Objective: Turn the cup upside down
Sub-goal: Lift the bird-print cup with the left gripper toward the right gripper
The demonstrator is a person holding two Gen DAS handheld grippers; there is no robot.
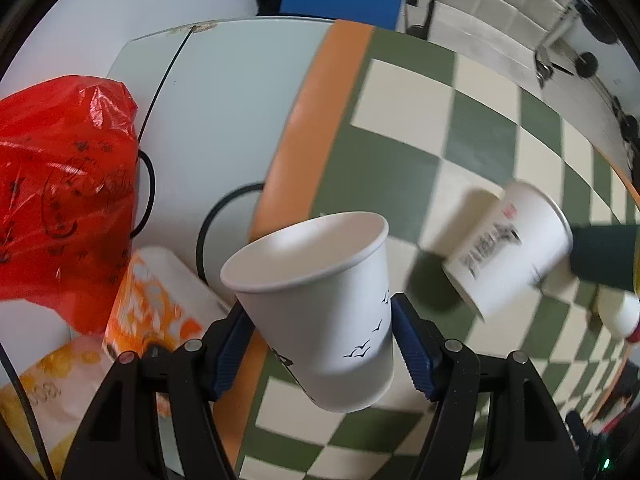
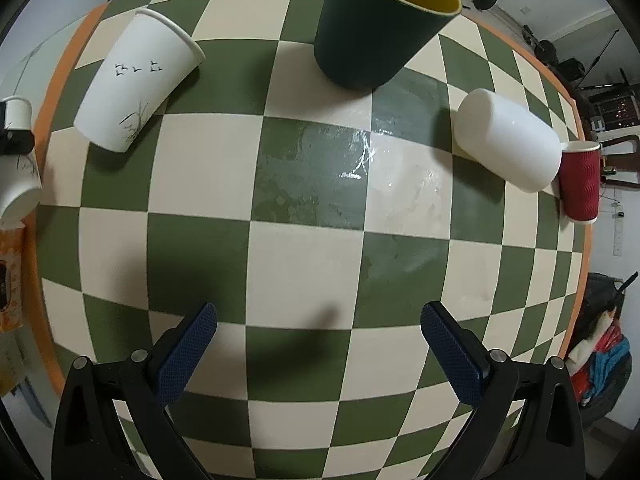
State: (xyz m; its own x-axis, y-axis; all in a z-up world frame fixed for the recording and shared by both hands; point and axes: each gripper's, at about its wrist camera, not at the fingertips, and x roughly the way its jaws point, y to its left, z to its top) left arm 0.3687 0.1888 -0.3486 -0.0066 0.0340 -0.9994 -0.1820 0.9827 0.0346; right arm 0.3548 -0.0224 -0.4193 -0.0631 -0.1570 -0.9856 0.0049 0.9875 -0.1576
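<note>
My left gripper (image 1: 320,346) is shut on a white paper cup with bird prints (image 1: 324,304), held tilted, mouth up and toward the camera, above the table's orange edge. In the right wrist view this held cup (image 2: 16,168) shows at the far left edge. My right gripper (image 2: 318,354) is open and empty over the green-and-cream checkered table (image 2: 304,264). A second white paper cup (image 2: 134,80) stands mouth up at the back left; it also shows blurred in the left wrist view (image 1: 508,248).
A dark green cup with a yellow inside (image 2: 380,20) stands at the back. A white cup (image 2: 510,144) lies on its side, a red ribbed cup (image 2: 580,180) beside it. A red plastic bag (image 1: 64,184) and orange packets (image 1: 156,300) lie left of the table.
</note>
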